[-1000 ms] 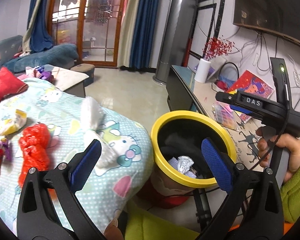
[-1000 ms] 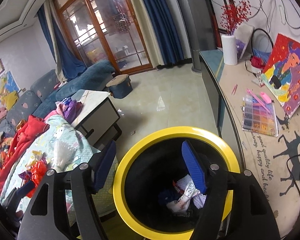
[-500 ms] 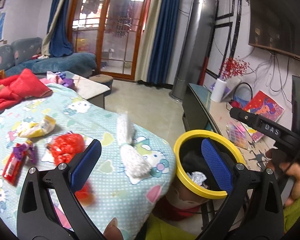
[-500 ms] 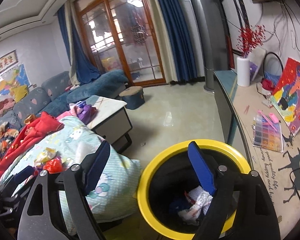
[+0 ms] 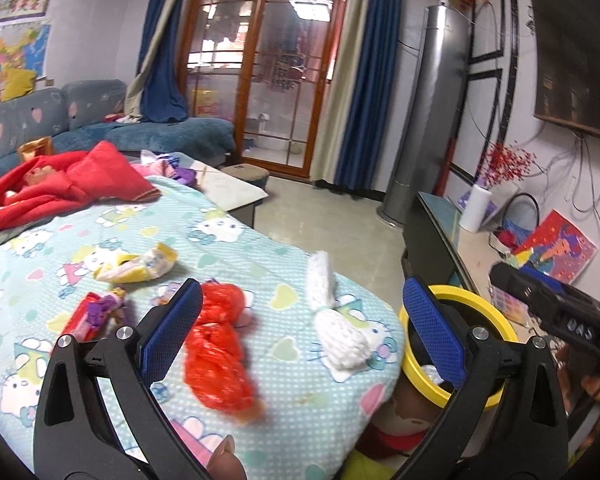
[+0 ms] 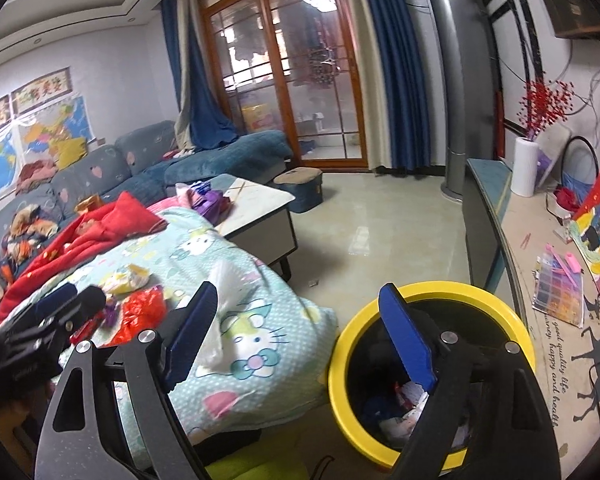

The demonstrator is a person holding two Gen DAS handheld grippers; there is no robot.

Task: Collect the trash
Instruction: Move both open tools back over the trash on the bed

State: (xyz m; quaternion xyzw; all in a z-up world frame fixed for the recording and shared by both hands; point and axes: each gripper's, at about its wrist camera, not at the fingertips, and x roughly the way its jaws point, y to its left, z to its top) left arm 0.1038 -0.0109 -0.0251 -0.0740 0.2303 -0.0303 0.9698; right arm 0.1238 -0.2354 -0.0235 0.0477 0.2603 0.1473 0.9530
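Left wrist view. Left hand-held gripper spread wide, blue pads apart, nothing between them. Hovering over the near corner of a surface draped in a cartoon-cat print blanket; blanket edge rounds off and drops away to the right and toward the camera. Yellow-rimmed bin just beside that drop, lower than the blanket top, partly behind the right finger. Bare floor beyond the corner, running to the glass doors. Trash scattered on the blanket: crumpled red plastic bag, slightly blurred, just right of the left pad; white tied-off bundle near the blanket's right edge, narrow tail pointing away; yellow-and-white wrapper farther back; red-and-purple packet to the left. Red cloth heaped at the far left. Right hand-held gripper's dark body at the right margin, over the bin side.

Right wrist view. Right hand-held gripper also wide open, empty. Right finger over the bin's mouth, left finger over the blanket's sloping end. Bin dark inside, with crumpled paper and wrappers at the bottom. Narrow gap between blanket drop and bin rim. Low worktop along the right, close behind the bin. White bundle partly hidden behind the left pad; red bag and yellow wrapper farther left. Left hand-held gripper dark at the left edge, jaw state not readable from here.
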